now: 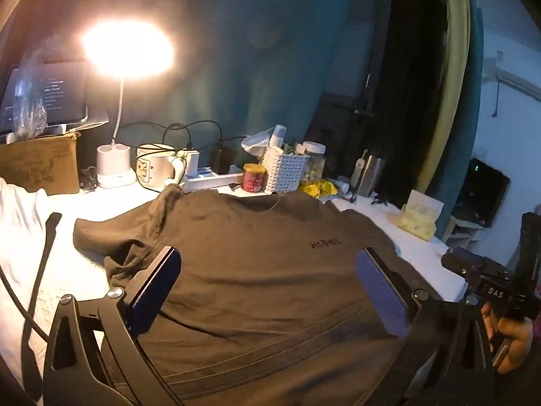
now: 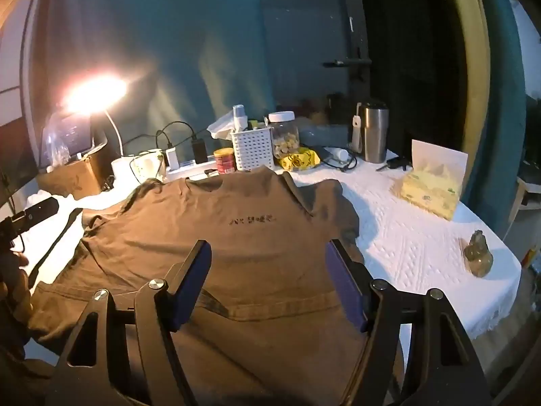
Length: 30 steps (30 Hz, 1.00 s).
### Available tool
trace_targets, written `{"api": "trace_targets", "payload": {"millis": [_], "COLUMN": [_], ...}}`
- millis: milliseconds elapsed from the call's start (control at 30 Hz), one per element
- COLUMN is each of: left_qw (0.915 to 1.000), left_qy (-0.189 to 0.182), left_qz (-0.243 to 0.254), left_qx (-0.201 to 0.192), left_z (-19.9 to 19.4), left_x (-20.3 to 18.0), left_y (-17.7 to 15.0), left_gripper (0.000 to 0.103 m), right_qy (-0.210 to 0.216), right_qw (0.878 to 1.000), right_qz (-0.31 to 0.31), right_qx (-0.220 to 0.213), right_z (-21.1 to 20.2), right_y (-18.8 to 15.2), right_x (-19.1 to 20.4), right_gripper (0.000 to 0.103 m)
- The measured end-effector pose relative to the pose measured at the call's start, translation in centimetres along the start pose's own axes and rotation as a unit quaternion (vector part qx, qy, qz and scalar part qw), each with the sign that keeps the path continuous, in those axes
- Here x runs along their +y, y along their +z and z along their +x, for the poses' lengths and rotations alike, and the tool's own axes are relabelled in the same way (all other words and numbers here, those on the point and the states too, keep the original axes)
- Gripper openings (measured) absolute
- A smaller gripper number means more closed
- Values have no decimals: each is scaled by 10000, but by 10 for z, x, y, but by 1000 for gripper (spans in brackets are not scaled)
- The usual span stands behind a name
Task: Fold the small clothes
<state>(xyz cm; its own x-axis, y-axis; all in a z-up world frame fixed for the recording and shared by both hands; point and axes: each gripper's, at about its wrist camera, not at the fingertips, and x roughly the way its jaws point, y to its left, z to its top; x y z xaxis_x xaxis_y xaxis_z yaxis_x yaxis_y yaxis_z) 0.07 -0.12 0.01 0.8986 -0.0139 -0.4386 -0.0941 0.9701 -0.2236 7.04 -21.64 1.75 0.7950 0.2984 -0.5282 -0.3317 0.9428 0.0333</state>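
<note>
A brown T-shirt point(image 1: 257, 270) lies spread flat on the white-covered table, collar toward the far clutter, small dark lettering on its chest. The same T-shirt point(image 2: 209, 237) fills the middle of the right wrist view, its hem near me. My left gripper point(image 1: 268, 265) hovers open above the shirt's lower half, nothing between its blue pads. My right gripper point(image 2: 267, 257) is also open over the shirt's lower part, holding nothing. The right gripper's body and the hand on it show at the right edge of the left wrist view point(image 1: 490, 291).
Along the table's back stand a lit desk lamp point(image 1: 126, 50), a mug point(image 1: 157, 169), a power strip with cables, a red tin point(image 1: 253, 177), a white basket point(image 2: 253, 147), a jar, a steel tumbler point(image 2: 373, 133) and a tissue pack point(image 2: 429, 189). A small figurine point(image 2: 478, 253) sits near the right edge.
</note>
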Motion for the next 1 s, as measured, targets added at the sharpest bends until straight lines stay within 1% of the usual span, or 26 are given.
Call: {"api": "trace_targets", "payload": {"millis": [100,167,233,300,433,500,600,1000], "left_qw": [9998,9997,9986,9979,9974,9971,9973,9973], "left_qy": [-26,-93,-36,72,258,390,355,324], "left_qz": [197,61,209,201,221,203,99,234], "left_qx": [2,-208,-493,-608,-628,-627,-640,-623], "left_z": [7,4,-4,-8,-12,-12,-13,-15], "left_x": [-9,-4,-5,-7,-10,-12,-12,-18], "left_y": [2,3,-6,-9,-5,-5,-4,1], "left_gripper": [102,102,102,102,102,102,102,102], "right_qy": [1,76,81,66,100,74,73,86], "right_qw": [10000,9999,9999,9999,9998,9998,9998,9998], "right_qz": [91,77,96,55,120,100,89,98], "right_qx": [12,-30,-28,-112,-150,-156,-174,-163], "right_z": [-2,-2,-1,-6,-2,-4,-4,-3], "right_y": [-3,4,5,7,9,8,8,8], "right_x": [7,0,1,6,-2,2,2,4], "right_gripper": [73,73,73,73,73,73,73,73]}}
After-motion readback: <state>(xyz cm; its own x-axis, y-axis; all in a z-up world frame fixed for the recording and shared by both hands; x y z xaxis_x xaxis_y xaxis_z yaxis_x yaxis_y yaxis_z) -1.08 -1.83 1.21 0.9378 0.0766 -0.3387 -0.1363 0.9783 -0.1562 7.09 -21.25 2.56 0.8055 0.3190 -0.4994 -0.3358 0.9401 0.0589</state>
